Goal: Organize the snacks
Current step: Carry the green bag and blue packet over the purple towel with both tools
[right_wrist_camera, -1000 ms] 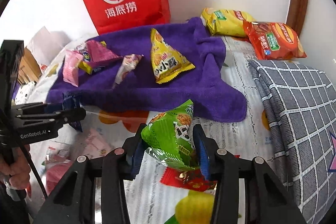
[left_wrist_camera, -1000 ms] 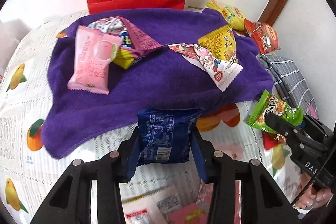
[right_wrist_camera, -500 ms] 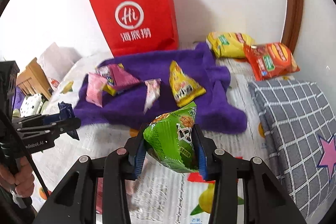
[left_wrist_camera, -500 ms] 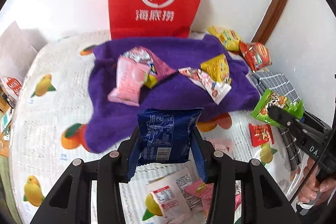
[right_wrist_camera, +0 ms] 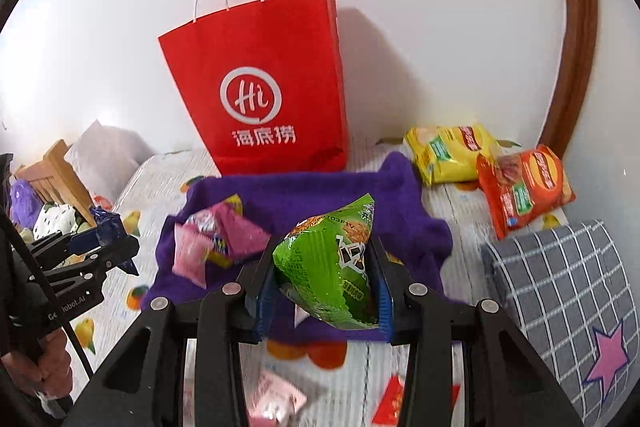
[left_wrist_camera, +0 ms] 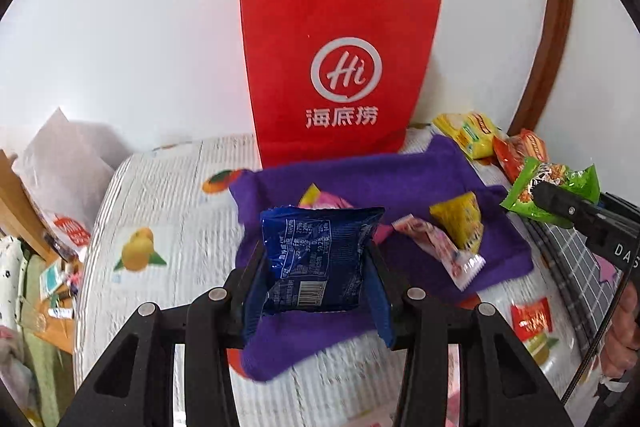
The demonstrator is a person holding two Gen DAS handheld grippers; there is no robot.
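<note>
In the left wrist view, the left gripper (left_wrist_camera: 318, 269) squeezes a blue snack pack (left_wrist_camera: 318, 259) up above the purple towel (left_wrist_camera: 384, 183) (more snacks lie there). In the right wrist view, the right gripper (right_wrist_camera: 324, 279) pinches a green snack bag (right_wrist_camera: 330, 263) in front of the red paper bag (right_wrist_camera: 260, 83).

I've got blue pkt (left_wrist_camera: 320, 259) upright in L pads, green pkt (right_wrist_camera: 332, 267) tilted in R; other snacks on purple towel (right_wrist_camera: 320, 195).

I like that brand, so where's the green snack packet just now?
The green snack packet is clamped in the right gripper, held up in front of the purple towel and red paper bag.
</note>
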